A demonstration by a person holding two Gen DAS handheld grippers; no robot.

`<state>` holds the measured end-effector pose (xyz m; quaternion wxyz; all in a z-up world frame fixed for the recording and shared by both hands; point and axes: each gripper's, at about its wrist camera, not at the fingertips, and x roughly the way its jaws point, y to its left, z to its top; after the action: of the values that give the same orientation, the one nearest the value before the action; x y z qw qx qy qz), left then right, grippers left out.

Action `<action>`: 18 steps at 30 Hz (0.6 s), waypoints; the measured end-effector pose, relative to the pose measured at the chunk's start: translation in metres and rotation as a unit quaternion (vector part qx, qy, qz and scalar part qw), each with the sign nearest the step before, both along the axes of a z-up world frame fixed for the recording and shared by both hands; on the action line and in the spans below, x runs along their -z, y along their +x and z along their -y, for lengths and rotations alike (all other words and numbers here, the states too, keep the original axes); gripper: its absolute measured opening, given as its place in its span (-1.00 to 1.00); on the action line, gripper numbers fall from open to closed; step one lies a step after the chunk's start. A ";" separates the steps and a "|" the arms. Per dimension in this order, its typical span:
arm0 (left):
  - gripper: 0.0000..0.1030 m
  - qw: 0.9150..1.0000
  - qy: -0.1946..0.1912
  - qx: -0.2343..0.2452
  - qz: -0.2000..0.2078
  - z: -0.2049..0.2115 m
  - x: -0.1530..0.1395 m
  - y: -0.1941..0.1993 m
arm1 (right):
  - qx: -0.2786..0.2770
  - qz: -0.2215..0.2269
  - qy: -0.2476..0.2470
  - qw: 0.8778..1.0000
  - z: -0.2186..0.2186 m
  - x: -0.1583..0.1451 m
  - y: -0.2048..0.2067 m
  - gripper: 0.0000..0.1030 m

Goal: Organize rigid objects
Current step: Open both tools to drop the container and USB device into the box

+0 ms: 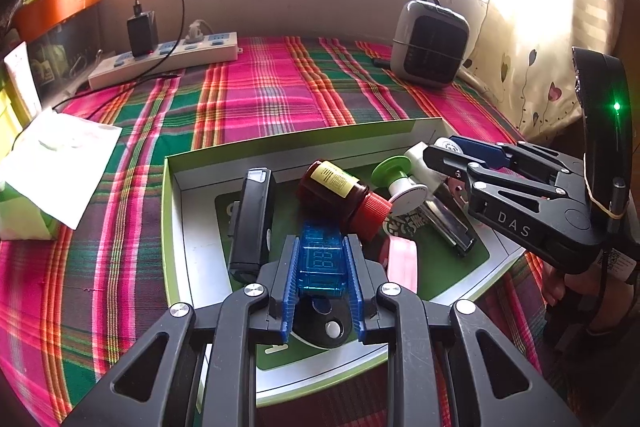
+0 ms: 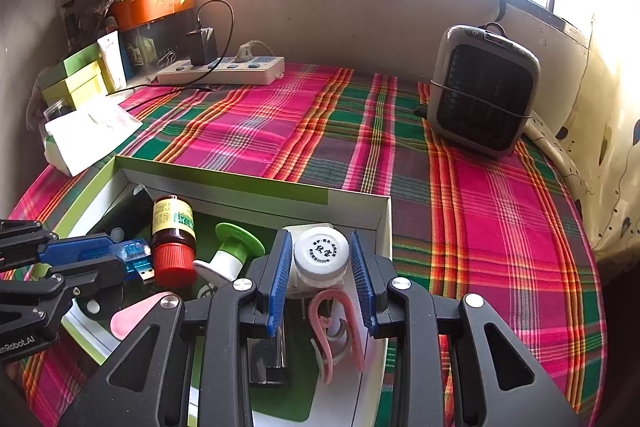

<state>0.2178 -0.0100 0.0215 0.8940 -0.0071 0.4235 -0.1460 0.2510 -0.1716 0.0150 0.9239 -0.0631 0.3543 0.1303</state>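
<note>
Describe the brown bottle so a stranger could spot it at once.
On the plaid cloth sits a shallow green-rimmed box. Inside it, the brown bottle lies on its side between a black device and a green-and-white spool. It alone has a red ribbed cap and a yellow label.

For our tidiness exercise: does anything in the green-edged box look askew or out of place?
Yes. The brown glass bottle with the red cap lies tipped on its side, leaning across the other items in the shallow green-edged box, beside the toppled green-and-white spool.

Bottle (image 1: pixel 344 197) in box (image 1: pixel 170 211); heater (image 1: pixel 430 43) behind
</note>
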 end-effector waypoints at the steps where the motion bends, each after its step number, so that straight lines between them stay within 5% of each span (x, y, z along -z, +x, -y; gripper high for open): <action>1: -0.59 1.000 -0.001 0.000 0.000 0.000 0.000 0.000 | -0.001 0.000 -0.001 1.000 0.000 0.001 0.000 -0.39; 18: -0.46 1.000 -0.004 -0.006 -0.003 -0.003 0.001 0.001 | -0.004 -0.001 0.005 1.000 -0.001 0.000 -0.001 -0.38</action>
<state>0.2185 -0.0066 0.0202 0.8938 -0.0133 0.4253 -0.1419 0.2495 -0.1703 0.0146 0.9235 -0.0594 0.3539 0.1357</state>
